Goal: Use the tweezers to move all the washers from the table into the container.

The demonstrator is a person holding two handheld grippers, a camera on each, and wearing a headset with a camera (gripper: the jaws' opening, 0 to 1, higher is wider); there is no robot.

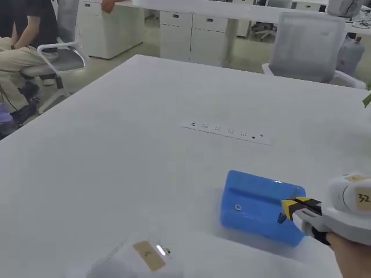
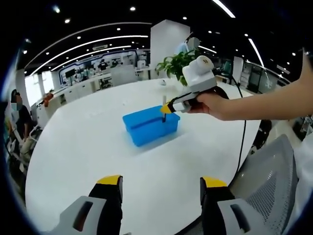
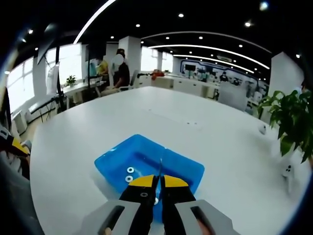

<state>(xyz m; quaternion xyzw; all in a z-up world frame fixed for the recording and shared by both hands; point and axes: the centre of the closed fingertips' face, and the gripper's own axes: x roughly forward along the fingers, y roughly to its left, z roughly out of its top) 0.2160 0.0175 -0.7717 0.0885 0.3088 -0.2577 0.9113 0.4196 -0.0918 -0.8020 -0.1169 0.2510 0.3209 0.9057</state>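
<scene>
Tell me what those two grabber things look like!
The left gripper has grey jaws with black pads and yellow tips. The right gripper has the same yellow tips, plus a rounded white body with a yellowish sticker reading 32. A thin black cable hangs from it.

- The head view looks forward and down over the table (image 1: 145, 145) from above and behind the right gripper (image 1: 288, 209), with the blue container (image 1: 255, 200) just ahead of that gripper.
- The left gripper view sits low and well back, facing past the left gripper (image 2: 161, 183), jaws spread, toward the right gripper (image 2: 168, 107).
- The right gripper view looks down at close range, along the tweezers (image 3: 160, 167) pinched in its jaws.
- All three views share the container.
</scene>
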